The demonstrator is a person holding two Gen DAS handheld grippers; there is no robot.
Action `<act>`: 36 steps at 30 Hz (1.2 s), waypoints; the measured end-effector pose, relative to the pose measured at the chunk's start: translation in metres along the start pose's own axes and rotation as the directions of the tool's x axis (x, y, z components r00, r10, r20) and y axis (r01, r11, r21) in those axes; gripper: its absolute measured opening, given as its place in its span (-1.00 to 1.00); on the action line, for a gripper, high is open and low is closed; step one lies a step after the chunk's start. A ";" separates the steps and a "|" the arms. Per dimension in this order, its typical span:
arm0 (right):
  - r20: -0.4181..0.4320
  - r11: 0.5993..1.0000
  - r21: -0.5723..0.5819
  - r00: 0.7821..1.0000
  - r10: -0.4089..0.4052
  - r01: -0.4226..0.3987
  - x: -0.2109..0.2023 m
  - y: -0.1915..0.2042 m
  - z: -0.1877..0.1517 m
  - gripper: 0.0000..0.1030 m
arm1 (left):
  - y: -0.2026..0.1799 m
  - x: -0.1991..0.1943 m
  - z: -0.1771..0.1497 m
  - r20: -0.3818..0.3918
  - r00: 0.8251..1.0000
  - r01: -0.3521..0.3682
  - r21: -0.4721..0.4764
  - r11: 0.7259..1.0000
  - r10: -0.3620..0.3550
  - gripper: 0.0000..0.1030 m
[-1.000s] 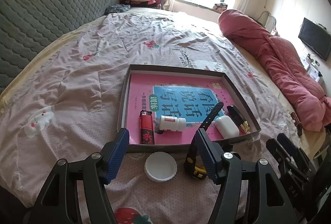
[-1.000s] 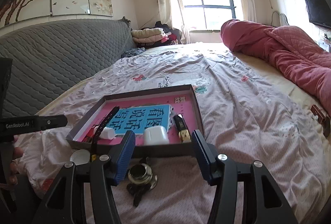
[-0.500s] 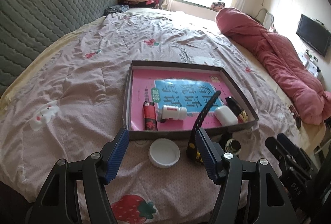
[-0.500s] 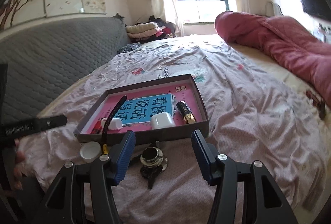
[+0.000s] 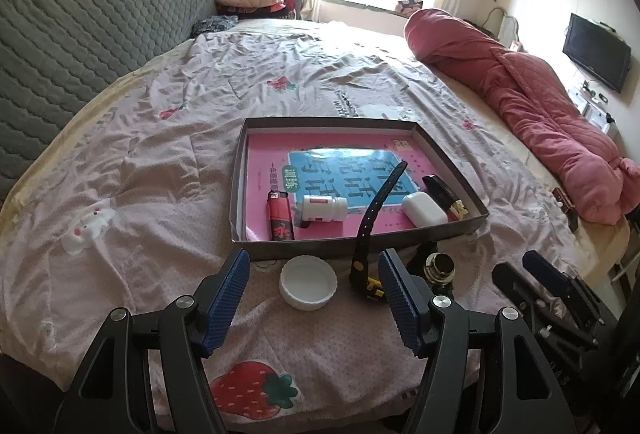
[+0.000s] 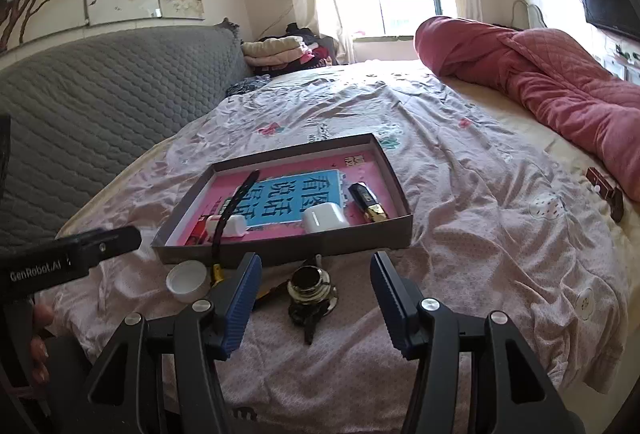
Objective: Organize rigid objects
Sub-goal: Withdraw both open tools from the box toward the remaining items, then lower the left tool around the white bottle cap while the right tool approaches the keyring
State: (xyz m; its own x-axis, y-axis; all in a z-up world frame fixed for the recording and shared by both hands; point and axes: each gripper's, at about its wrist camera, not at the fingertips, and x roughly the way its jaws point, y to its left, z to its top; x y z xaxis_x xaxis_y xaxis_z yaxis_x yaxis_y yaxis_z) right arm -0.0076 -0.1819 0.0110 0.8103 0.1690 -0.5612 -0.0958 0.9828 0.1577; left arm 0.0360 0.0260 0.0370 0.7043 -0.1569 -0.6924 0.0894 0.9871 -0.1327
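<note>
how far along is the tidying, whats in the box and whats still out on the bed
Done: lighter, white bottle, white case and black-gold item lie in the box. In hand: nothing; left gripper and right gripper open. Left: white lid, black strap, metal keyring piece.

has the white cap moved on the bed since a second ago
No. The white cap lies just outside the box's near wall, as before; only the camera view shifted.

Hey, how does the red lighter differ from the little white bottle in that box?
The red lighter is slim, flat-sided and dark-printed; the white bottle is round and pale with a red-marked label. The lighter runs from the box's near wall toward the far one, while the bottle lies crosswise. Both lie flat on the pink book, side by side.
</note>
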 end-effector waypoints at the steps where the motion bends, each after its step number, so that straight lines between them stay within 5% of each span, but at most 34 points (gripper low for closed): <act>1: -0.002 1.000 -0.012 1.000 -0.002 0.002 0.000 0.003 -0.001 0.09 | 0.000 0.000 0.000 0.000 1.000 0.001 0.000 1.000 -0.001 0.33; 36: -0.157 0.999 -0.042 0.987 -0.022 0.015 0.024 0.012 -0.022 0.09 | 0.002 0.034 -0.036 -0.139 0.990 -0.019 0.007 1.000 0.020 0.34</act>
State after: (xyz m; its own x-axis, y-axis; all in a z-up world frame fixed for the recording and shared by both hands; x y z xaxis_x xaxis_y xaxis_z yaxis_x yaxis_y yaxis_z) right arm -0.0018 -0.1648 -0.0182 0.7112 0.1571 -0.6852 -0.1079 0.9875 0.1145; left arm 0.0346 0.0219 -0.0120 0.6009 -0.1403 -0.7870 0.0814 0.9901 -0.1144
